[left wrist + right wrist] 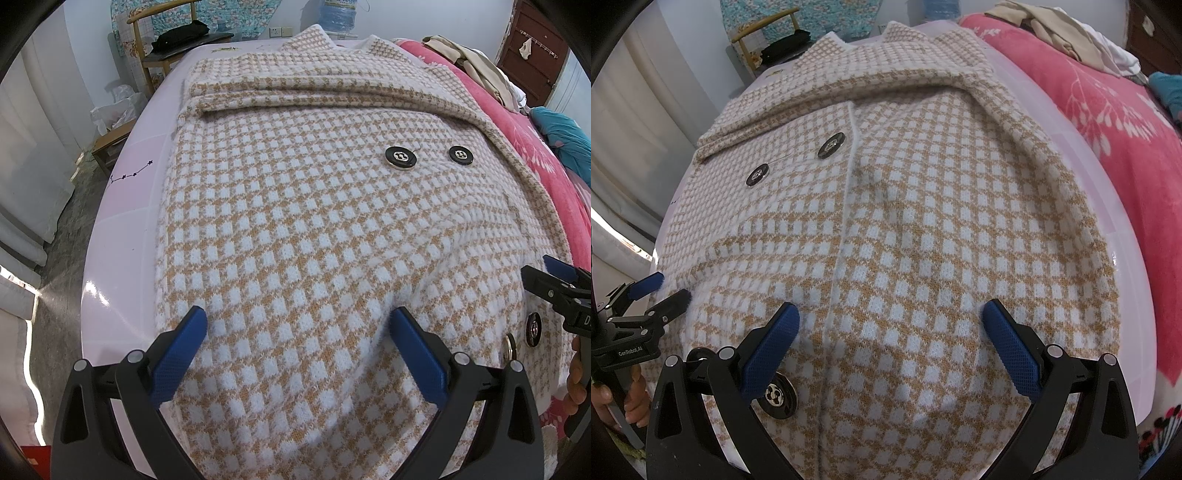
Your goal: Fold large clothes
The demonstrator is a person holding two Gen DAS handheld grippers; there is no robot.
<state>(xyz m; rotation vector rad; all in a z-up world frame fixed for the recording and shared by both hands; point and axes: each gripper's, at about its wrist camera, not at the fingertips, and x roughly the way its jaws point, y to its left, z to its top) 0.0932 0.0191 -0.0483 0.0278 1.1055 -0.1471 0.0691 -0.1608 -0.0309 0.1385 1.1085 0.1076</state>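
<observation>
A large coat in a tan and white check [295, 221] [905, 240] lies spread on a pale pink sheet, collar at the far end. A sleeve is folded across its upper part. Black buttons [400, 157] [831, 144] sit near the middle, and another button [776, 395] lies near the hem. My left gripper [298, 325] hovers open just above the coat's near left part, holding nothing. My right gripper [891, 317] is open over the near right part beside the front seam, also holding nothing. Each gripper shows at the edge of the other's view.
The pink sheet [125, 206] covers a bed whose left edge drops to a grey floor. A red flowered blanket [1108, 122] with loose clothes [1063, 33] lies to the right. A wooden chair with dark fabric [184, 37] stands behind the bed. A hand [633, 398] holds the left gripper's handle.
</observation>
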